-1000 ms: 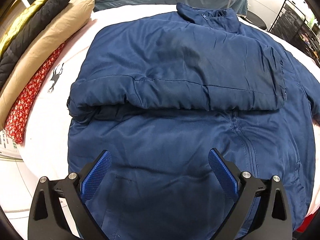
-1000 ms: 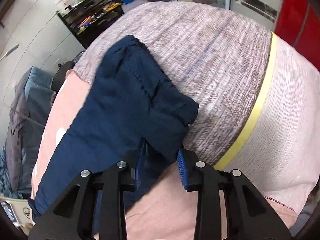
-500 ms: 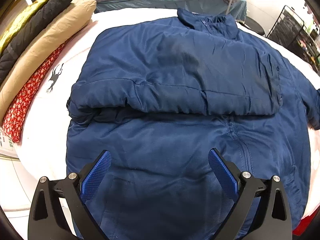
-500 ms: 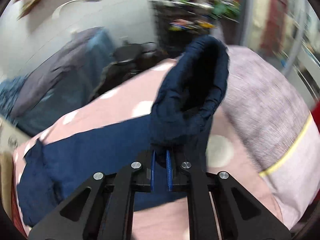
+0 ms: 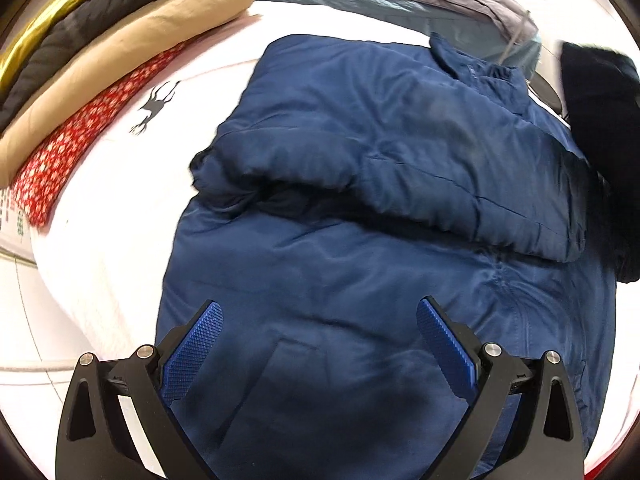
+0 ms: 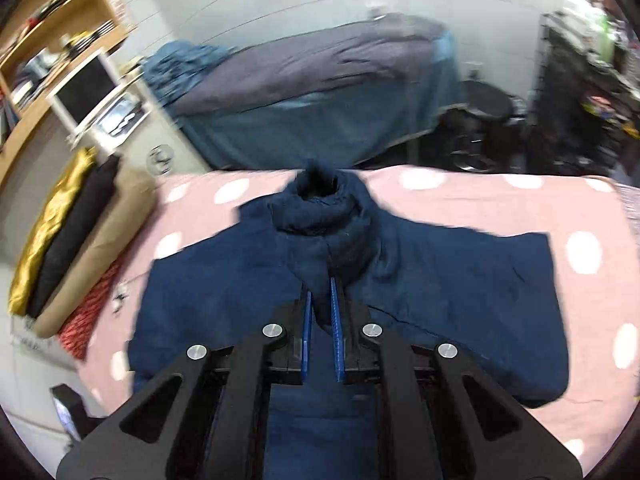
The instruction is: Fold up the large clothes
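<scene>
The right tool (image 6: 320, 312), angled steeply down, has its blue pads clamped narrow on a bunched sleeve (image 6: 320, 216) of the puffy navy-blue padded jacket (image 5: 380, 208), lifting the cuff above the garment. The left tool (image 5: 320, 344) hangs over the jacket's hem, jaws spread wide and gripping nothing. The jacket lies flat on the pink, white-dotted bed cover (image 6: 500, 196) (one sleeve already folded across its chest). No lettering is readable.
</scene>
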